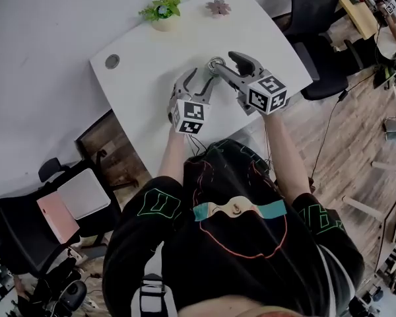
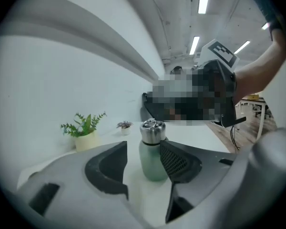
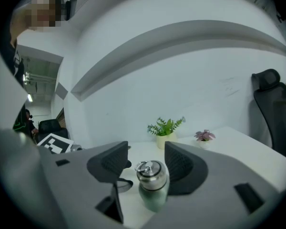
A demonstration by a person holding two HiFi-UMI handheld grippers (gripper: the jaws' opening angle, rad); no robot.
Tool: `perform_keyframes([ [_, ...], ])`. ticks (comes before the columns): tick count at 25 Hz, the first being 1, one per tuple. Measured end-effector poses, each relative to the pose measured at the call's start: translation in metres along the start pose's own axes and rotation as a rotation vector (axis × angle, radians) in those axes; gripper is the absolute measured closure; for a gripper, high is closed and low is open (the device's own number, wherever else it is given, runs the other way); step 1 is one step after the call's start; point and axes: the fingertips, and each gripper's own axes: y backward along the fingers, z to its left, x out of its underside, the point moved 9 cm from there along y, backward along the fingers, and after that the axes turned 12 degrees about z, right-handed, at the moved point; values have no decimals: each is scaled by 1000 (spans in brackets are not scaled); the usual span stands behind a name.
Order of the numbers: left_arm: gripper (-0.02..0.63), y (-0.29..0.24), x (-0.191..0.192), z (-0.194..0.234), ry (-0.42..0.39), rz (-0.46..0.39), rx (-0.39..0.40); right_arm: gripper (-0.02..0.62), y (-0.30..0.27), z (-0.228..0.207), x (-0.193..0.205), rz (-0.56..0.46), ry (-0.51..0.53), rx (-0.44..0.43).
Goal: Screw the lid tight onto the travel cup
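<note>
Left gripper view | left gripper (image 2: 143,149), right gripper (image 3: 146,149): fingers apart, travel cup (image 2: 152,163) between | potted plant (image 2: 85,131), flower pot (image 2: 125,126) beyond

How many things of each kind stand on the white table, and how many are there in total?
Travel cup: 1
Potted plants: 2, a green one and a small purple one
Total: 3
</note>
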Motion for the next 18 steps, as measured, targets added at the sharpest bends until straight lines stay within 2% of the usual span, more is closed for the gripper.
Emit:
perform_keyframes([
  [2,399,6,-4,4,7,-23,-44,363,2,2,-8,-23,-6,-3],
  [5,402,16,-11,11,72,-58,-57,385,5,6,-17,-47,-2,-15],
  [8,405,30,-35,24,102,-121,-78,405,6,9,-26,-63,5,-18],
  [12,453,50,-70,44,123,-226,-146,449,8,12,-41,-111,1,-8],
  [15,506,63,-100,59,125,-297,-217,527,9,10,-57,-151,-4,21],
  [18,522,73,-127,67,140,-354,-271,552,16,5,-73,-188,-10,83],
])
